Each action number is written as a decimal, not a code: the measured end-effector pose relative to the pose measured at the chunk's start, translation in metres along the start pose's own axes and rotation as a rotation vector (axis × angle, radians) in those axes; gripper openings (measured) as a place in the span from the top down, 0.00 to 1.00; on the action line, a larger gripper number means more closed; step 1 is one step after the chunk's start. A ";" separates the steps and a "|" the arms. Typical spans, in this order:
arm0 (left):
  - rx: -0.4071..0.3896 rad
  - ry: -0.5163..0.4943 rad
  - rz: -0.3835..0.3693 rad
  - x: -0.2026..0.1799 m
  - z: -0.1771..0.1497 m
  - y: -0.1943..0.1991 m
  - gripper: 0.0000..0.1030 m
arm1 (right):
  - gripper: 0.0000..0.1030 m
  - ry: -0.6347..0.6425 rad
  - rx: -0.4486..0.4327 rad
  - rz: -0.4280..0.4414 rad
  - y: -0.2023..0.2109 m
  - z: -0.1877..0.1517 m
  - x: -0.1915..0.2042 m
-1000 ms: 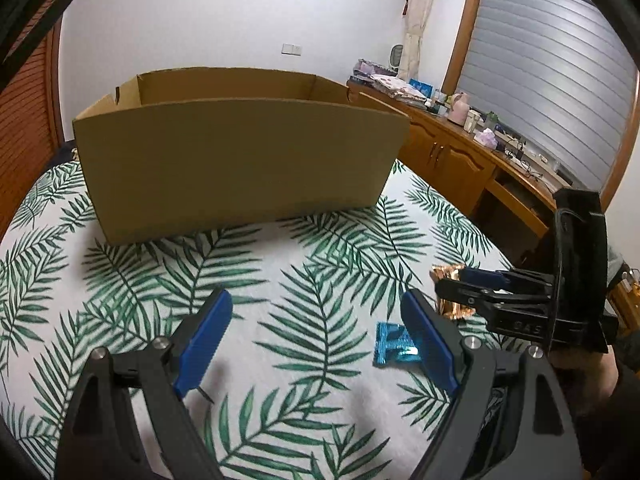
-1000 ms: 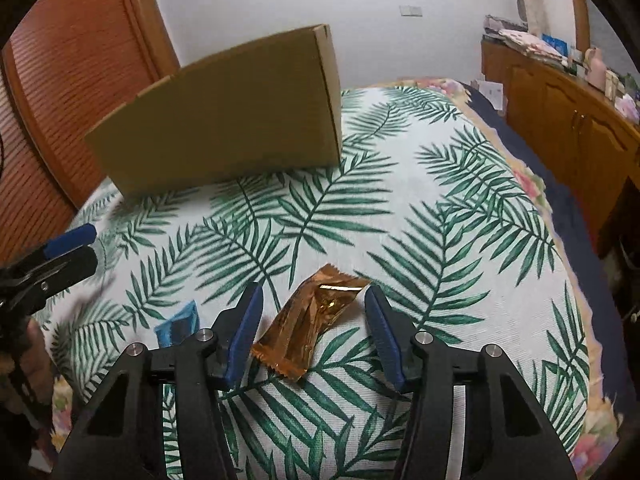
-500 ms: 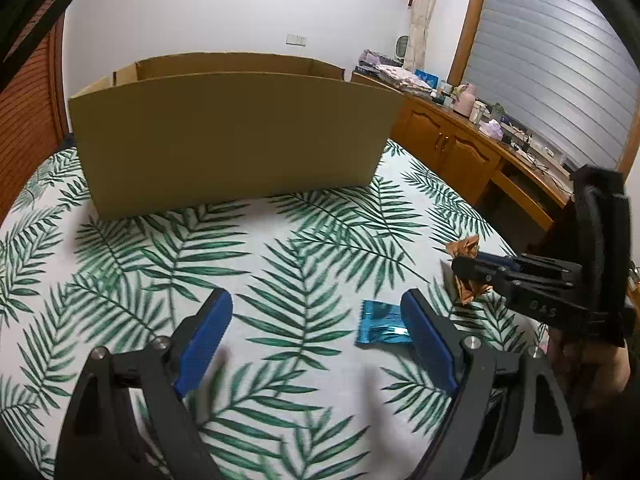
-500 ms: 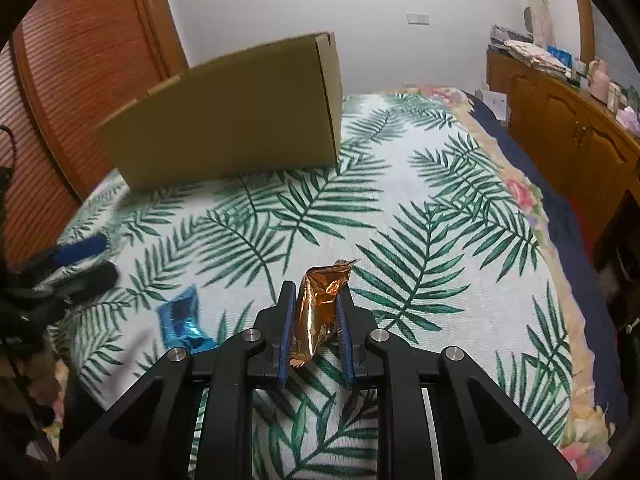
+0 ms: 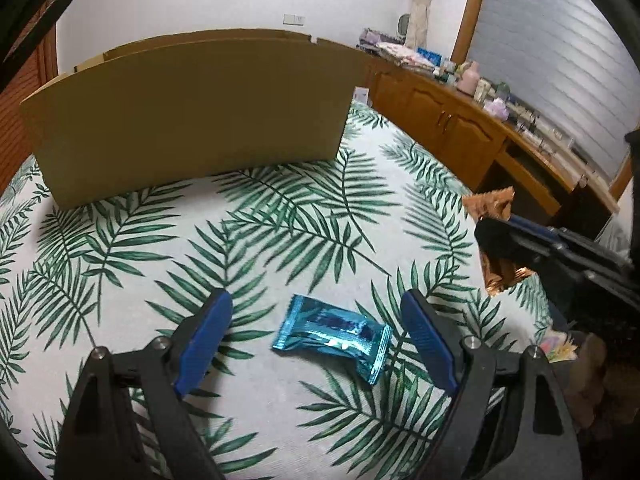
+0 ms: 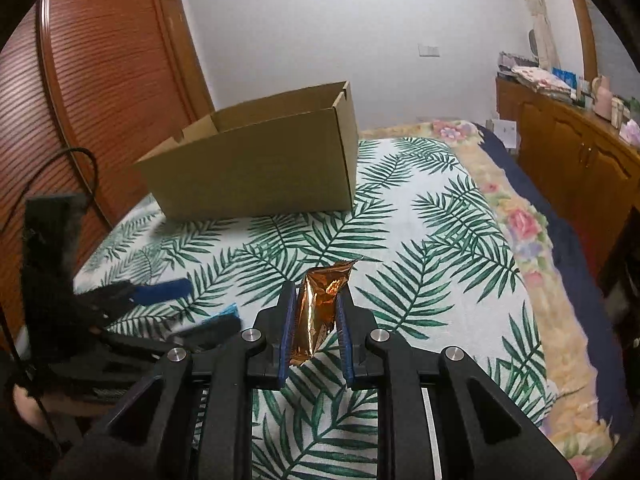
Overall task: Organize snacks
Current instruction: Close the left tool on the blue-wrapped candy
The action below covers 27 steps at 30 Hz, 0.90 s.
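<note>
Open cardboard box (image 6: 256, 160) stands on the leaf-print bed cover (image 5: 280, 232); the part of its inside seen from the right wrist view holds nothing visible, and the left wrist view shows only its plain outer wall. Right claw (image 6: 316, 320) is clamped on a crinkled copper foil snack packet (image 6: 322, 304), lifted off the cover. Left claw (image 5: 316, 340) stands wide, holding nothing, its blue ribbed pads either side of a glossy blue snack packet (image 5: 334, 332) lying flat on the cover.
</note>
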<state>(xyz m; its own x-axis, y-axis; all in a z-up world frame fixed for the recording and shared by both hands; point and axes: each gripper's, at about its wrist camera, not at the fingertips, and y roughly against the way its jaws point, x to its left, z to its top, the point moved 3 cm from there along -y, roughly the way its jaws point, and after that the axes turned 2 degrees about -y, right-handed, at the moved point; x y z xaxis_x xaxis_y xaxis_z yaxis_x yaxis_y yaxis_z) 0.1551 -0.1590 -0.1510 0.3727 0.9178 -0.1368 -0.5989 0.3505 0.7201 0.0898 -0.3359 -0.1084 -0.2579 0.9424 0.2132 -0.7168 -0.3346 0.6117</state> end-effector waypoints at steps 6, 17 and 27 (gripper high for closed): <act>0.043 -0.018 0.078 0.002 -0.012 -0.008 0.16 | 0.84 -0.003 0.008 0.013 -0.004 -0.009 -0.002; 0.028 0.040 0.104 0.030 -0.025 0.011 0.19 | 0.83 -0.018 0.011 0.030 -0.008 -0.015 -0.006; 0.022 0.061 0.068 0.022 -0.016 0.003 0.50 | 0.83 -0.011 0.023 0.033 -0.012 -0.017 -0.006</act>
<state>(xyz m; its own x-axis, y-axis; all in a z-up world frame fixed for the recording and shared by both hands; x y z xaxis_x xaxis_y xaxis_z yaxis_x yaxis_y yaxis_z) 0.1501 -0.1349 -0.1627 0.2874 0.9493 -0.1274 -0.6053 0.2831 0.7439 0.0888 -0.3381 -0.1299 -0.2733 0.9310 0.2419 -0.6933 -0.3650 0.6214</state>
